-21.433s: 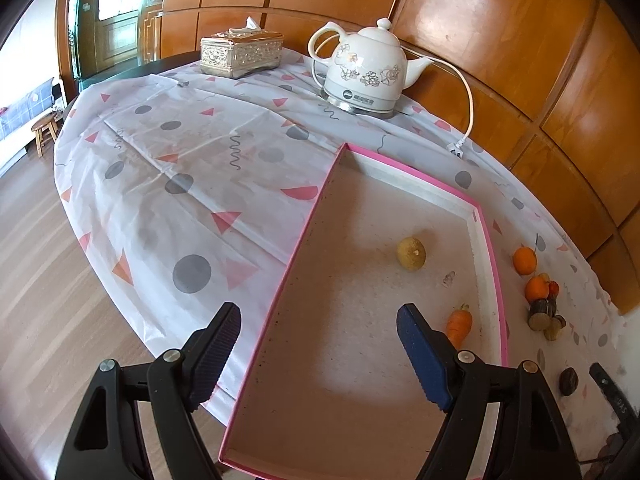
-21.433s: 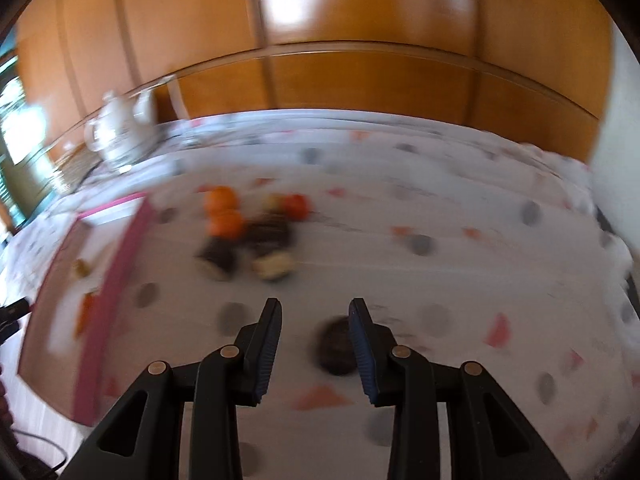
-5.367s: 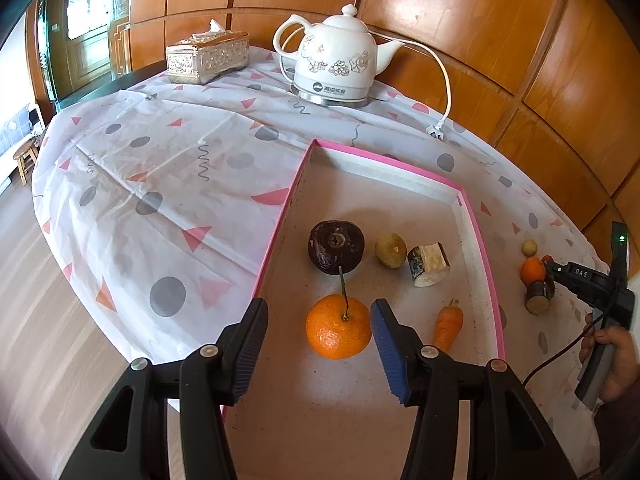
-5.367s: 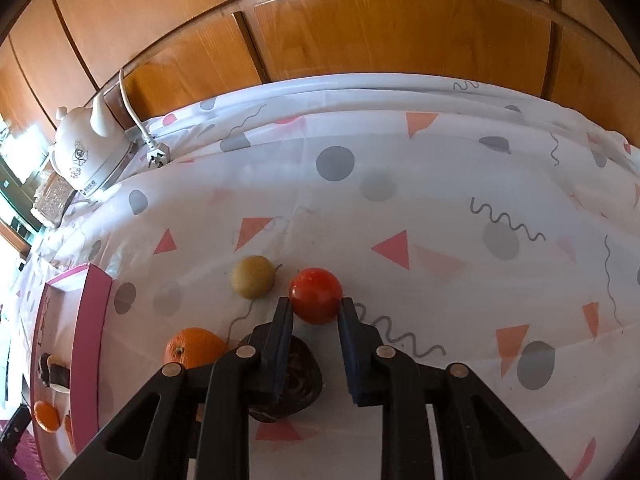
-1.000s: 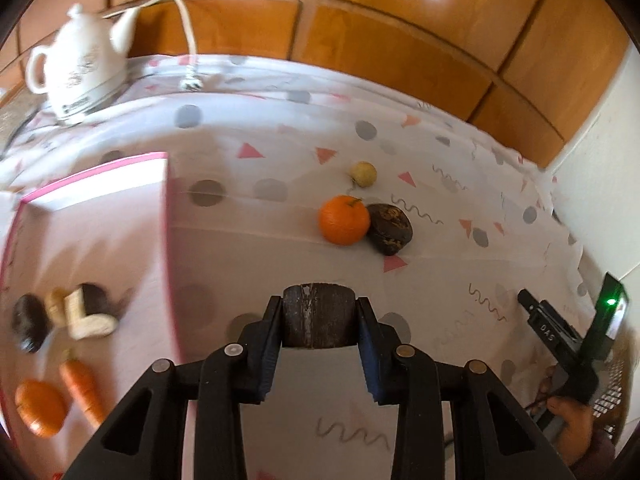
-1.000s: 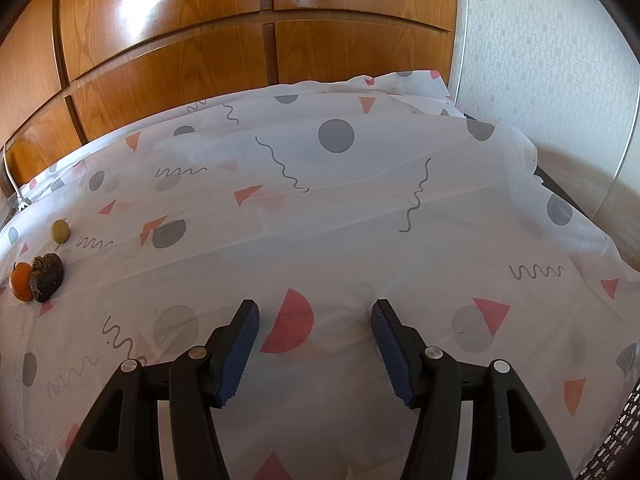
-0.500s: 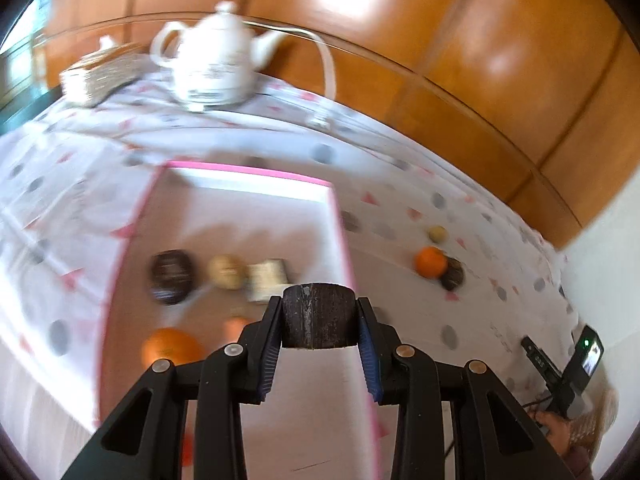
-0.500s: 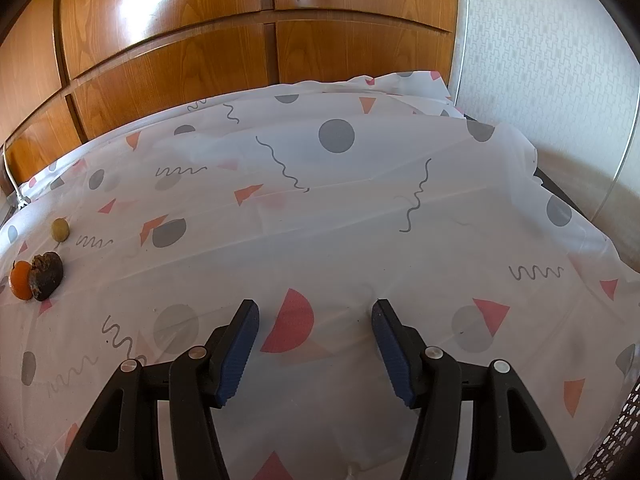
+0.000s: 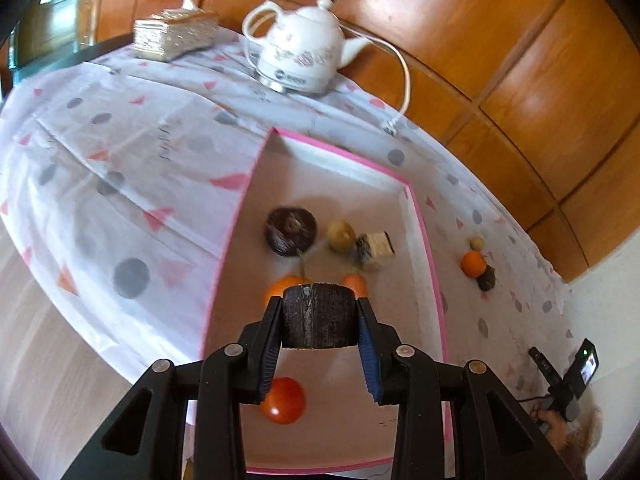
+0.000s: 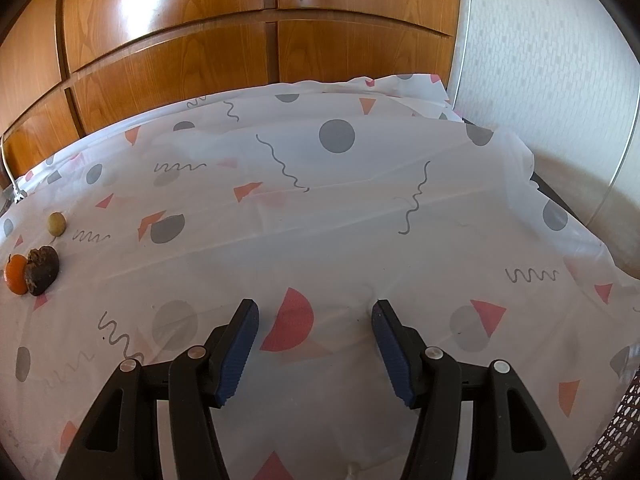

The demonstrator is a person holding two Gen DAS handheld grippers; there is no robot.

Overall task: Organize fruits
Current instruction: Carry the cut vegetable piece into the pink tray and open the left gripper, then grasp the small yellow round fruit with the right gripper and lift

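The dark chunk point(image 9: 319, 314) is clamped between the pads of the left gripper point(image 9: 319, 344) and hangs over the near half of the pink tray point(image 9: 426, 236), clear of the floor of it. It is a short, drum-like piece with a flat, cut-looking top edge and a rough, streaked dark face. Judged from that surface it is firm and light, not slippery, and unlikely to bruise; the hold across its 2 curved flanks looks sound, and the ribbed blue pads point(image 9: 269, 354) should keep it from twisting.

Inside the tray lie 6 pieces: a red tomato point(image 9: 283, 400) below the jaws, an orange point(image 9: 276, 286) and a carrot point(image 9: 355, 282) partly hidden behind the chunk, then a wrinkled dark round fruit point(image 9: 291, 230), a small yellow-brown fruit point(image 9: 341, 235) and a pale cut block with a dark rind point(image 9: 376, 245). The tray is shallow, stiff-walled, with a pale speckled floor.

Outside it, on the thin patterned tablecloth point(image 9: 120, 152), 3 pieces remain to the right: a second orange point(image 10: 16, 274) touching a dark lumpy fruit point(image 10: 42, 270), and a small yellow ball point(image 10: 56, 223) near them.

The right gripper point(image 10: 314, 344) is parked over bare cloth, jaws apart at a middling width, holding nothing.

A white teapot point(image 9: 300, 58) and a tissue box point(image 9: 174, 38) stand at the far edge.
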